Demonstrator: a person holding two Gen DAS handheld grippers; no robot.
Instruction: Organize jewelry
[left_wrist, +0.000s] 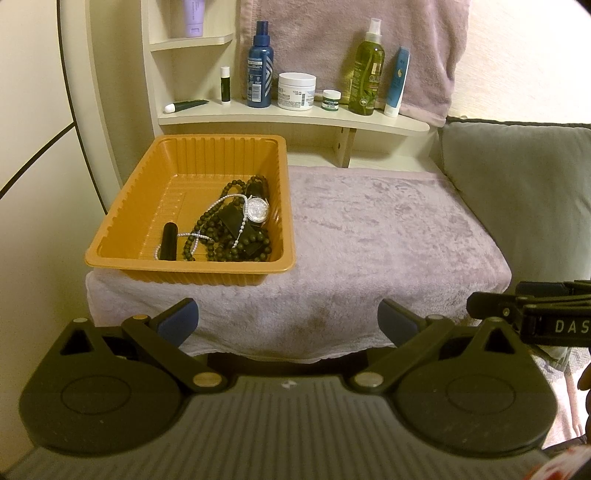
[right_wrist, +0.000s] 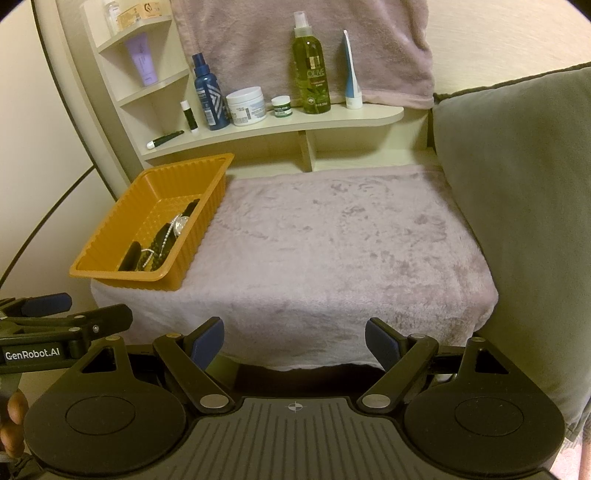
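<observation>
both tools, the left tool (left_wrist: 288, 321) and the right tool (right_wrist: 294, 341), are hovering spread and empty, with the orange tray (left_wrist: 147, 206) of jewelry (left_wrist: 236, 225) sitting ahead-left of them on the table (right_wrist: 332, 240).

In the right wrist view the near wall of the orange tray (right_wrist: 192, 236) hides most of the jewelry, leaving only part of the watch (right_wrist: 181, 221) and bead strands visible. In the left wrist view the dark beads (left_wrist: 221, 236) cover parts of the watch strap. The right tongs (left_wrist: 532, 314) are cut off by that picture's right edge. Small print on the shelf bottles (left_wrist: 260, 70) is too small to read.
</observation>
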